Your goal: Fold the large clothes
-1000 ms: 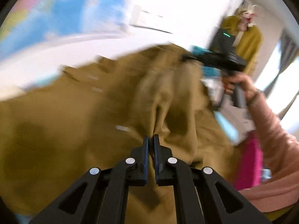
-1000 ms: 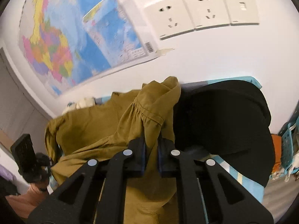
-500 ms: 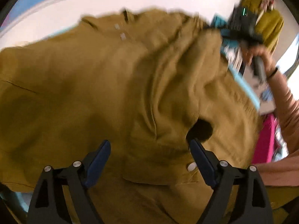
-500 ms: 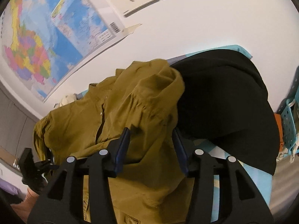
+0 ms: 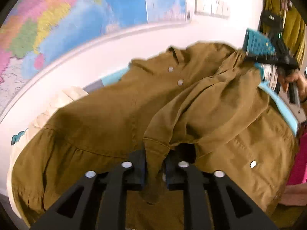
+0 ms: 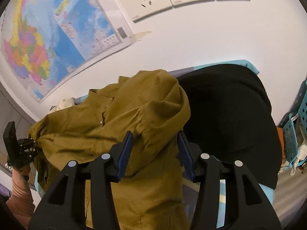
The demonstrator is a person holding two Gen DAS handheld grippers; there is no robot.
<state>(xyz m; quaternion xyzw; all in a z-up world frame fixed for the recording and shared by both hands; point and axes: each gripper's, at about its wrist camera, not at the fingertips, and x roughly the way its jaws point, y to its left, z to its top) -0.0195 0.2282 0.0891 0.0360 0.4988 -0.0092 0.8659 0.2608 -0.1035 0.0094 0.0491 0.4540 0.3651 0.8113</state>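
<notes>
An olive-brown button shirt [image 5: 119,115] lies spread on the table, with one sleeve folded across its front. My left gripper [image 5: 155,164] is shut on the sleeve cuff [image 5: 155,153], which hangs between the fingers. In the right wrist view the shirt [image 6: 115,134] is bunched up at the shoulder. My right gripper [image 6: 155,153] is open, its blue-padded fingers [image 6: 125,153] straddling the bunched shoulder fabric without pinching it. The right gripper also shows in the left wrist view [image 5: 276,57] at the far end of the shirt.
A black garment [image 6: 230,124] lies right of the shirt on the light blue table cover [image 5: 278,103]. A cream cloth [image 5: 55,103] lies at the left. A teal basket [image 6: 293,134] stands at the right. The wall with a map [image 6: 48,38] and sockets [image 6: 153,0] is close behind.
The left gripper opened, then closed on the sleeve cuff. The right gripper let go of the shoulder fabric and now stands wider open over it.
</notes>
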